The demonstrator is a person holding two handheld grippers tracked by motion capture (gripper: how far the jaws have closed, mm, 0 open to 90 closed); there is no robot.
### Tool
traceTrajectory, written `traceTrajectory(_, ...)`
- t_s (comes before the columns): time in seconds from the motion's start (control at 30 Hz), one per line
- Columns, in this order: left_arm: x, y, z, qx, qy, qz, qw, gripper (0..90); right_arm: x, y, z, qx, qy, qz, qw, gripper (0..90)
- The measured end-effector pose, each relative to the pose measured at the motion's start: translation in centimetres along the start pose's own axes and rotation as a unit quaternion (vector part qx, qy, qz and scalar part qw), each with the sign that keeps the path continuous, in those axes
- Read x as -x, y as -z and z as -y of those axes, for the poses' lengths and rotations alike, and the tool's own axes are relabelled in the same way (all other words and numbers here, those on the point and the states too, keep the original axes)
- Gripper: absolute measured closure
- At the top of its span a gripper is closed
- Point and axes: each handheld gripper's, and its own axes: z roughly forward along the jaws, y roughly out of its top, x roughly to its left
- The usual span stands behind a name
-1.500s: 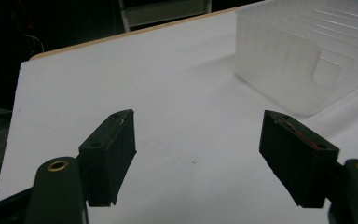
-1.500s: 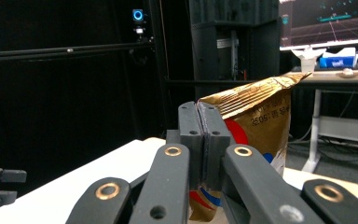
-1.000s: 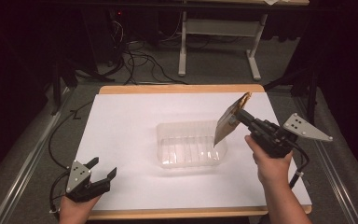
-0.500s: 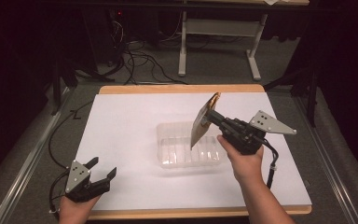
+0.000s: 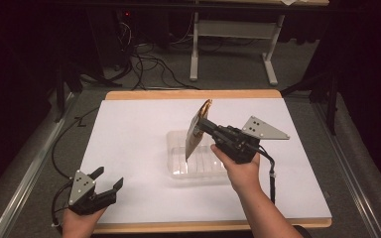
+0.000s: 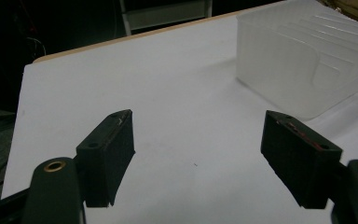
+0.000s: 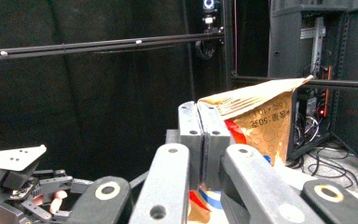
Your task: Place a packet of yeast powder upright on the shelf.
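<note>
Right claw clamped on gold packet

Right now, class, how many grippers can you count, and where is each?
2. The left gripper, open, rests at the table's near-left corner; the right gripper holds a gold packet above the clear tray.

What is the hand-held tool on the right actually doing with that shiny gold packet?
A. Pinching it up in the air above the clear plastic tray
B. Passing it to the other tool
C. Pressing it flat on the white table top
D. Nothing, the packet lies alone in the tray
A: the right tongs are shut on the shiny gold foil packet, holding it over the clear ribbed plastic tray; the left tongs sit open, far off.
</note>
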Motion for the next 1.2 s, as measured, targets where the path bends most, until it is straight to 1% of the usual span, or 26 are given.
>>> traceTrajectory(0.03,0.0,0.0,0.0,0.002,0.001,0.0,1.0,26.2,-0.1,-0.4,0.1,-0.001,0.001,-0.002,1.0,90.0)
traceTrajectory(0.13,-0.1,0.1,0.0,0.002,0.0,0.0,1.0,26.2,-0.1,-0.8,0.2,-0.005,0.002,-0.003,1.0,90.0)
traceTrajectory(0.2,-0.1,0.2,-0.1,0.002,0.0,0.0,1.0,26.2,-0.1,-1.3,0.3,-0.01,0.002,-0.004,0.9999,90.0)
traceTrajectory(0.43,-0.2,0.2,0.0,0.005,0.004,-0.001,1.0,26.2,0.0,-2.3,0.9,-0.022,-0.005,-0.006,0.9997,90.0)
traceTrajectory(0.7,-0.2,0.2,-0.1,0.005,0.002,-0.001,1.0,26.2,0.3,-3.1,1.8,-0.033,-0.009,-0.003,0.9994,90.0)
traceTrajectory(0.87,-0.2,0.2,-0.1,0.005,0.003,0.0,1.0,26.2,0.5,-3.2,2.1,-0.037,-0.013,-0.002,0.9992,90.0)
traceTrajectory(1.03,-0.2,0.2,-0.1,0.005,0.002,0.0,1.0,26.2,0.7,-3.4,2.5,-0.046,-0.01,0.0,0.9989,90.0)
traceTrajectory(1.2,-0.2,0.2,-0.1,0.005,0.002,0.0,1.0,26.2,0.7,-3.5,2.8,-0.05,-0.009,0.002,0.9987,90.0)
